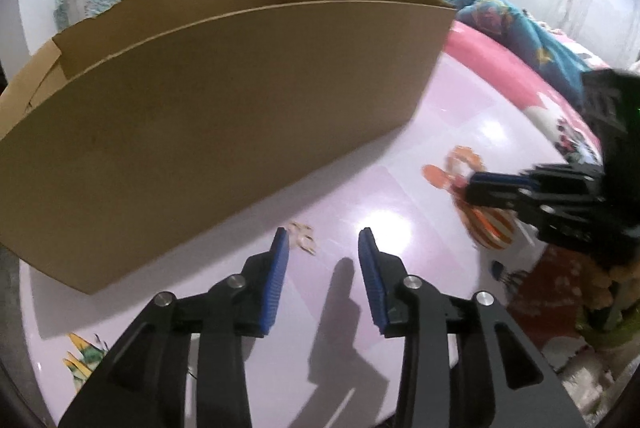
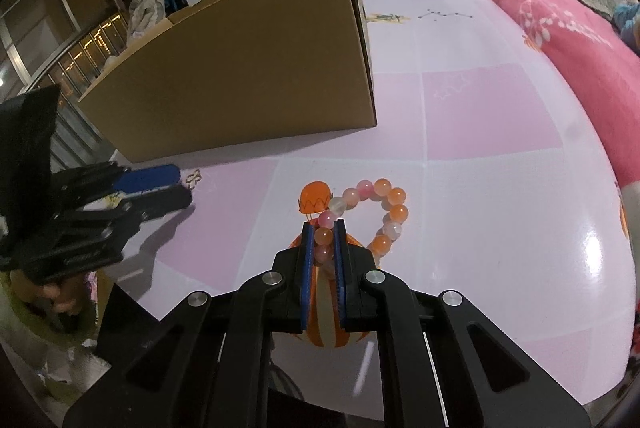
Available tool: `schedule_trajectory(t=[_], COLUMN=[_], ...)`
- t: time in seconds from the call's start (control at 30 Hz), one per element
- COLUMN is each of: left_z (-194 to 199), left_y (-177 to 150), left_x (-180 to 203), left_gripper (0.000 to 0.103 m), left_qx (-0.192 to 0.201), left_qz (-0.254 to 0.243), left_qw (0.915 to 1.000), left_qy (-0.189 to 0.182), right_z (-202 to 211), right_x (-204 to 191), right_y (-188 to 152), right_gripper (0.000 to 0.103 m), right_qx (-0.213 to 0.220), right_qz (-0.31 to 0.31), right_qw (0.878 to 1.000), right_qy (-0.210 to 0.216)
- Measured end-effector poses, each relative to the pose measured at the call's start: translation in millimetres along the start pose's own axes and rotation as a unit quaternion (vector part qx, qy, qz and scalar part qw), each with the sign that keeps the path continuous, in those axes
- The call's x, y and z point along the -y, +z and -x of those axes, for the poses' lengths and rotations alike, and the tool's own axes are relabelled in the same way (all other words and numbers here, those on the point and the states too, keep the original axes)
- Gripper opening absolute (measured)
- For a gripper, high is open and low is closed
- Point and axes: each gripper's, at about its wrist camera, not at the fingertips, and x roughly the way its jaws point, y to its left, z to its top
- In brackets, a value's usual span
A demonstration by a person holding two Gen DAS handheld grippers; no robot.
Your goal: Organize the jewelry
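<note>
Right wrist view: at left the left tongs [image 2: 182,183] stand apart, empty, just beside a small gold trinket [image 2: 193,178] near the cardboard box [image 2: 240,83] base edge. Centre, the right tongs [image 2: 323,228] are clamped on the beaded bracelet [image 2: 380,211]. Rightward, bare pink tabletop [image 2: 500,187] runs to its curved edge.

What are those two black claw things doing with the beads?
Someone is tidying jewelry. The right gripper has pinched a bead bracelet lying on the pink table. The left gripper is open and holds nothing; a small gold piece lies by its tips. A cardboard box stands behind them.
</note>
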Motion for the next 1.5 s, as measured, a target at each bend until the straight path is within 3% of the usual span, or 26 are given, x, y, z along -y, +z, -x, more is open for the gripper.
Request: schedule_trajectory(t=[0.27, 0.43, 0.97, 1.17, 1.5], left_z=[-8, -6, -2, 15, 78], left_y=[2, 1, 0, 0, 15], left_x=[-1, 7, 16, 14, 18], left_gripper=[0.034, 0.016, 0.016, 0.016, 0.016], left_qx=[-0.004, -0.007, -0.002, 0.011, 0.072], left_qz=[-0.034, -0.060, -0.065, -0.058, -0.040], left_qw=[0.9986, 0.9975, 0.9973, 0.9978, 0.9966], left_qy=[0.041, 0.036, 0.035, 0.031, 0.006], right_z=[1, 0, 0, 16, 58], right_x=[4, 5, 2, 1, 12], right_y=[-1, -1, -2, 2, 20], right_gripper=[0.008, 0.008, 0.007, 0.007, 0.007], right_qx=[0.004, 0.005, 0.006, 0.028, 0.088], right_qz=[-0.004, -0.006, -0.004, -0.010, -0.067], right_qw=[1.000, 1.000, 1.000, 0.999, 0.990], right_qy=[0.007, 0.009, 0.013, 0.029, 0.085])
